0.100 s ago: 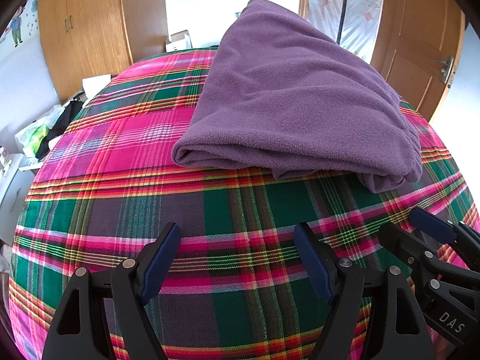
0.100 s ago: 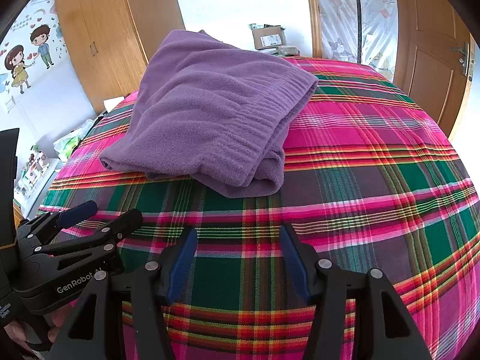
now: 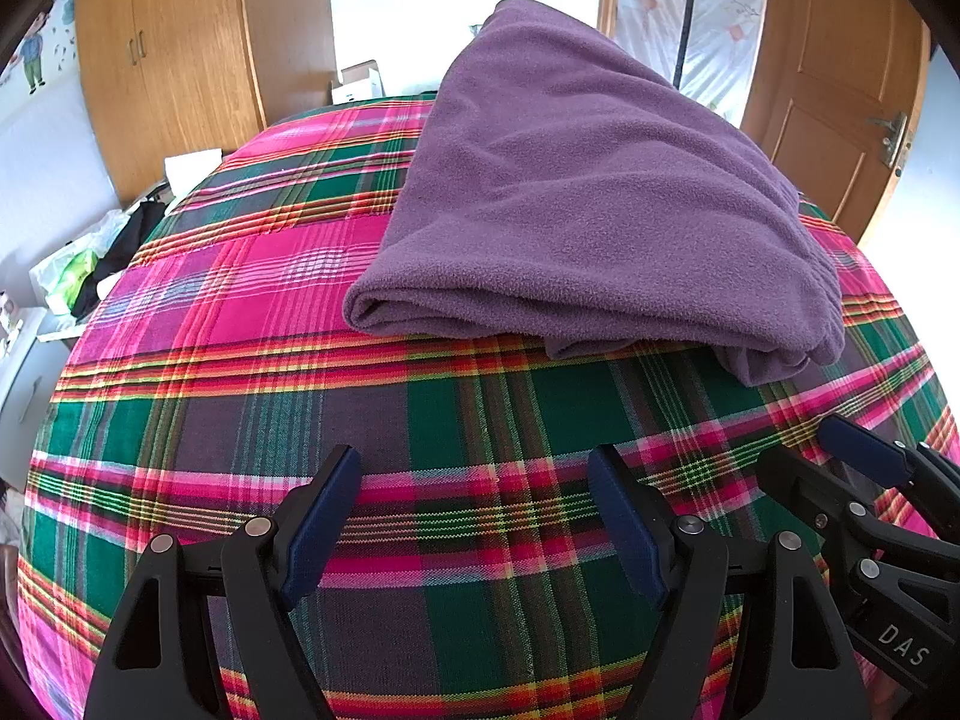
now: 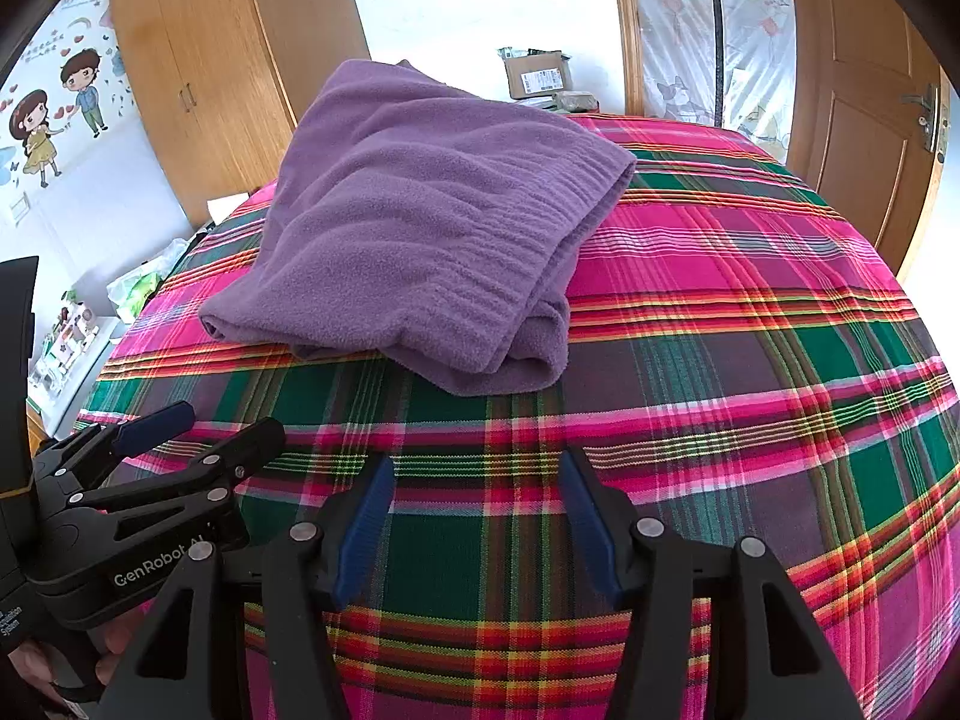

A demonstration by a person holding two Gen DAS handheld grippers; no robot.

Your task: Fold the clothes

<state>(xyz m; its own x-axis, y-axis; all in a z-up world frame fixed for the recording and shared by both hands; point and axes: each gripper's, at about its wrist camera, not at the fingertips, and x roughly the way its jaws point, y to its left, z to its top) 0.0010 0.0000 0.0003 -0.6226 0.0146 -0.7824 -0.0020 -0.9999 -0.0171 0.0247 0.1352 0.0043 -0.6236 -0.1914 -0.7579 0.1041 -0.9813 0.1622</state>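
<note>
A purple fleece garment (image 3: 576,210) lies folded in layers on the plaid bedspread (image 3: 240,312), its folded edge toward me. The right wrist view shows the same garment (image 4: 432,228) left of centre, with a ribbed band along its right side. My left gripper (image 3: 474,468) hovers open over bare plaid, well short of the garment, nothing between its blue pads. My right gripper (image 4: 477,474) is also open and empty above the plaid in front of the garment. Each gripper shows in the other's view: the right gripper (image 3: 840,456) at lower right, the left gripper (image 4: 198,426) at lower left.
A wooden wardrobe (image 3: 174,60) stands at the far left, a wooden door (image 3: 840,90) at the far right. Cardboard boxes (image 4: 534,75) sit beyond the bed. Bags and clutter (image 3: 84,264) lie off the bed's left edge. A hand (image 4: 36,660) grips the left tool.
</note>
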